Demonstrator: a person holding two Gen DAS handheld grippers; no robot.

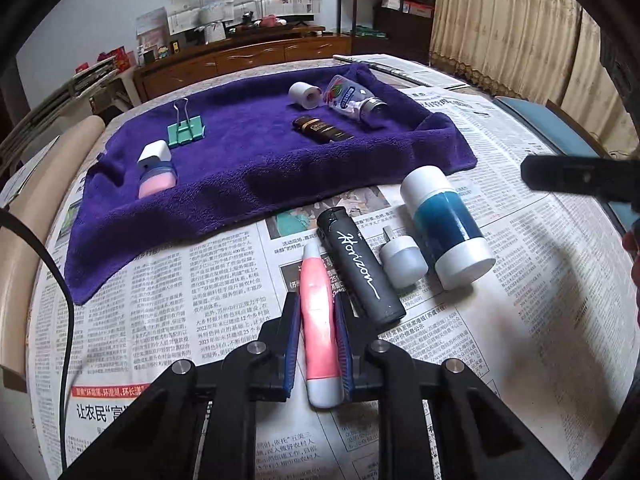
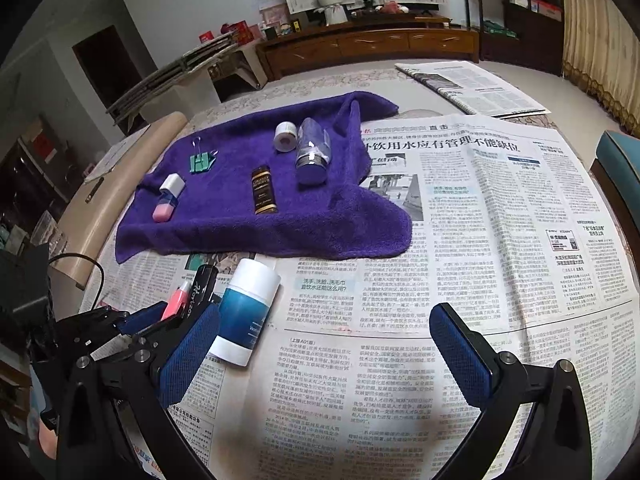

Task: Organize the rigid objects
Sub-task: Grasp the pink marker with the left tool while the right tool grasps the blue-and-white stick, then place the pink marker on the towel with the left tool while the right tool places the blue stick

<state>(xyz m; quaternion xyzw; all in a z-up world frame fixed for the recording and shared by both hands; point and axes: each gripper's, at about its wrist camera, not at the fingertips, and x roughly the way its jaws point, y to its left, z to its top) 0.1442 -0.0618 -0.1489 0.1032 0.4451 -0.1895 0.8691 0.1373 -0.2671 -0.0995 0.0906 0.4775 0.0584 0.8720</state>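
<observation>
My left gripper (image 1: pixel 318 320) is shut on a pink tube with a white cap (image 1: pixel 318 320) lying on the newspaper; the tube also shows in the right wrist view (image 2: pixel 178 298). Beside the tube lie a black lighter (image 1: pixel 360 268), a small white plug (image 1: pixel 402 260) and a blue-and-white bottle (image 1: pixel 448 224). My right gripper (image 2: pixel 324 344) is open and empty above the newspaper, just right of that bottle (image 2: pixel 246 312). On the purple towel (image 1: pixel 248 172) lie a pink eraser-like case (image 1: pixel 156 172), a green binder clip (image 1: pixel 185 128), a brown tube (image 1: pixel 322 130), a white roll (image 1: pixel 306 94) and a clear jar (image 1: pixel 352 100).
Newspaper (image 2: pixel 480 220) covers the table. A black cable (image 1: pixel 60 280) runs along the left side. A blue chair (image 2: pixel 620 160) stands at the right edge, a folded newspaper (image 2: pixel 472 88) at the back, and a wooden cabinet (image 2: pixel 368 48) beyond.
</observation>
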